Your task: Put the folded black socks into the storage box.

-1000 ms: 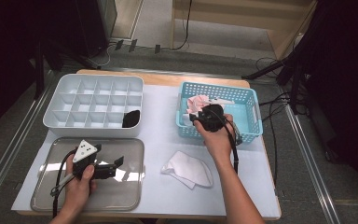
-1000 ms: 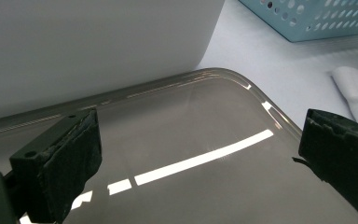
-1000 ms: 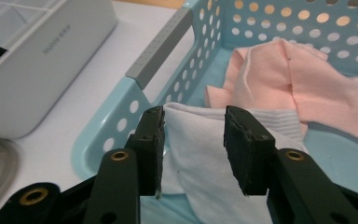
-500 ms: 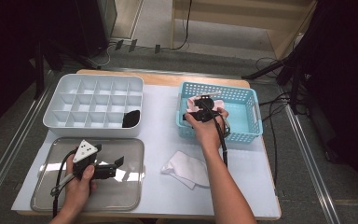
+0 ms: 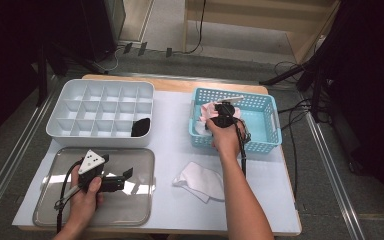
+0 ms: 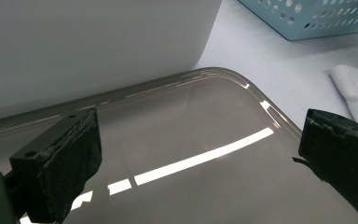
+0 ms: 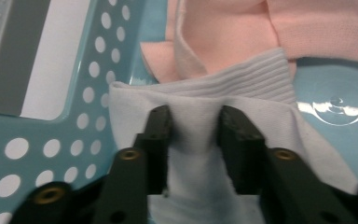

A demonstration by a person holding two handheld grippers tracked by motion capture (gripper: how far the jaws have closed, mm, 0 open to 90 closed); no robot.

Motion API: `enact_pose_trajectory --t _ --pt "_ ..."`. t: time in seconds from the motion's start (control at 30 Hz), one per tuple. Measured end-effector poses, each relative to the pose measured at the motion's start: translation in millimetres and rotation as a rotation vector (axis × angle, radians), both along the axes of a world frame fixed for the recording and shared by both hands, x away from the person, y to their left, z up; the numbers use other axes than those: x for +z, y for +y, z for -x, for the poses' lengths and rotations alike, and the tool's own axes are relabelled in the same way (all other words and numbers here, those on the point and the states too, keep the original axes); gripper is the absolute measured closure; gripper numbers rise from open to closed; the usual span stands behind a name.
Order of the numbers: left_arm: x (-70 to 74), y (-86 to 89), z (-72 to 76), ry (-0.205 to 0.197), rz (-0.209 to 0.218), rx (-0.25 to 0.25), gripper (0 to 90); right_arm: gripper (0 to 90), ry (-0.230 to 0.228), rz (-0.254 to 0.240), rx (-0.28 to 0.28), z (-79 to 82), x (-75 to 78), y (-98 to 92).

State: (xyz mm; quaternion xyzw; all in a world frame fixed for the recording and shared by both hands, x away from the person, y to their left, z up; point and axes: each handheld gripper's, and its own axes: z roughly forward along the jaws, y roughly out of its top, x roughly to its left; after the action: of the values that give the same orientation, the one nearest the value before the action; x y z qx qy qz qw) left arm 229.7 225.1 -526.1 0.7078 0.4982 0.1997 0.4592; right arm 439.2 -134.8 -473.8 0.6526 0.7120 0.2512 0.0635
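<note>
Left claw point(image 5: 122, 176): held by the person's left hand point(image 5: 82, 197) over the metal tray point(image 5: 47, 212), pointing toward the right of the high view; its jaws stand spread with nothing between them, and the left gripper view shows bare tray point(image 6: 205, 140) under them.
Metal tray: lies at the near left of the surface point(image 5: 172, 142); it carries no object — strip-light reflections run across it.
Compartment box point(image 5: 62, 107): white, behind the tray; one dark rolled item point(image 5: 140, 127) sits in its near right cell; what that item is cannot be made out from here.
Loose white cloth point(image 5: 200, 180): crumpled on the surface near the middle, between tray and basket side; in the left gripper view only its edge point(image 6: 354, 91) enters at the right.
White sock point(image 7: 242, 116): lies in the left part of the blue basket against its perforated wall; its ribbed cuff end points away from the camera, the long axis running along the claw's line of sight; its near end is cut off at the bottom of the right gripper view.
Right claw point(image 7: 193, 126): its jaws have just been closing and now pinch a fold of the white sock.
Pink cloth point(image 7: 279, 28): lies behind and partly under the white sock — its far part is cut off at the top.
Blue basket point(image 5: 265, 117): at the right rear of the surface; in the high view the right hand point(image 5: 226, 139) hides much of its contents.
</note>
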Motion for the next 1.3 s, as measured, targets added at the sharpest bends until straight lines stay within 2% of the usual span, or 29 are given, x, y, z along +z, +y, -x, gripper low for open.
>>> enact_pose_trajectory --t 0.03,0.1,0.17,0.23,0.33,0.53,0.57,0.63,0.67,0.73,0.8,0.9,1.0,1.07,1.13,1.23,1.3 --pt "0.0 0.1 0.0 0.000 0.001 0.000 0.0 78.0 -0.003 -0.005 0.005 0.4 0.4 -0.6" --pt "-0.1 0.3 -0.1 -0.001 0.002 -0.001 0.0 86.9 -0.021 -0.001 0.006 2.5 1.9 -2.0" --pt "-0.1 0.3 -0.2 0.001 0.005 -0.001 0.0 88.2 -0.037 0.005 0.011 4.4 3.7 -3.6" --pt "-0.1 0.2 -0.2 0.001 0.005 -0.001 0.0 88.5 -0.069 0.043 0.009 6.7 6.6 -7.8" --pt "-0.1 0.2 -0.2 0.002 0.003 -0.001 0.0 88.6 -0.112 0.033 -0.023 9.9 13.6 -19.7" --pt "-0.2 -0.1 -0.5 0.001 0.002 0.000 0.0 88.6 -0.255 0.044 -0.126 16.4 32.8 -54.1" --pt "-0.2 -0.2 -0.5 0.001 0.002 0.000 0.0 88.6 -0.283 0.036 -0.135 17.6 35.7 -58.8" --pt "-0.3 -0.4 -0.5 0.000 0.001 0.002 0.0 88.6 -0.327 0.050 -0.159 20.1 40.5 -67.3" --pt "-0.3 -0.4 -0.5 0.000 0.001 0.002 0.0 88.6 -0.359 0.034 -0.159 21.4 42.6 -71.0" --pt "-0.4 -0.6 -0.6 -0.003 0.000 0.004 0.0 88.6 -0.379 0.028 -0.164 23.5 45.0 -74.7" --pt "-0.3 -0.6 -0.6 -0.002 -0.002 0.003 0.0 88.3 -0.366 -0.005 -0.122 22.2 42.4 -73.9" --pt "-0.2 -0.7 -0.4 -0.002 -0.002 0.004 0.0 87.7 -0.328 -0.001 -0.102 17.5 35.2 -68.1" --pt "-0.1 -0.3 -0.3 -0.001 0.000 0.004 0.0 86.4 -0.263 -0.017 -0.088 9.1 27.9 -62.7" --pt "-0.1 0.0 -0.3 0.000 0.001 0.002 0.0 82.4 -0.241 0.010 -0.075 3.8 25.9 -58.5" --pt "-0.2 0.0 -0.5 0.000 0.003 0.002 0.0 72.8 -0.196 0.010 -0.037 -2.5 25.6 -53.4" --pt "-0.2 0.2 -0.5 0.000 0.004 0.001 0.0 61.2 -0.147 0.066 -0.001 -11.9 26.1 -46.7" --pt "-0.1 0.2 -0.4 -0.001 0.005 0.002 0.0 56.1 -0.134 0.090 0.003 -18.2 24.4 -44.5"
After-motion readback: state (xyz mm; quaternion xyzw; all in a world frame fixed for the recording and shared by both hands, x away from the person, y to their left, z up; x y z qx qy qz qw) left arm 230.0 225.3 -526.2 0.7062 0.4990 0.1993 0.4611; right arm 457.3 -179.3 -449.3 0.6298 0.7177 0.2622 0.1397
